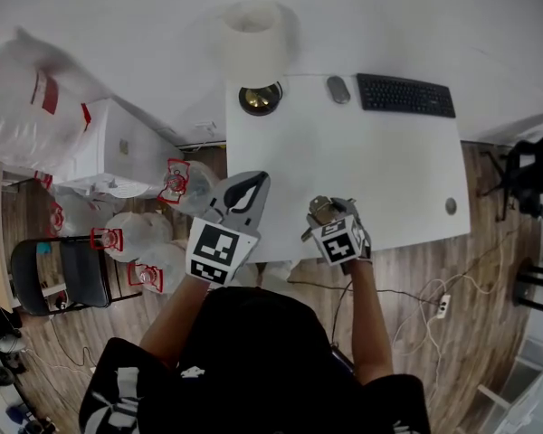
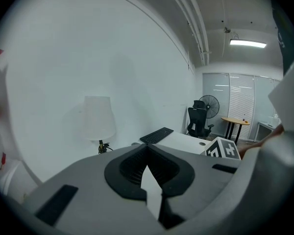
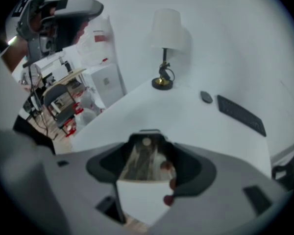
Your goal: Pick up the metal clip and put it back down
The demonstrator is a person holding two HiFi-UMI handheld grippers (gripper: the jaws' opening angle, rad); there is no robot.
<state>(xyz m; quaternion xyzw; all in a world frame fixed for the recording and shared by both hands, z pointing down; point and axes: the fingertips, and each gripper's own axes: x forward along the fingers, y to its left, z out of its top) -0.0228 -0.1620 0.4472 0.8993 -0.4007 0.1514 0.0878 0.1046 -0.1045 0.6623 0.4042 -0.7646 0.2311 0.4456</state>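
- At the near edge of the bench (image 1: 380, 170), the clip (image 3: 143, 161) is gripped by the right tongs (image 1: 328, 212), which are closed on it; whether it touches the bench cannot be told.
- To their left, the left tongs (image 1: 247, 188) are held with tips together and nothing between them.
- Along the far edge, a lamp (image 1: 253, 52), a mouse (image 1: 338, 89) and a keyboard (image 1: 405, 95) are seen.
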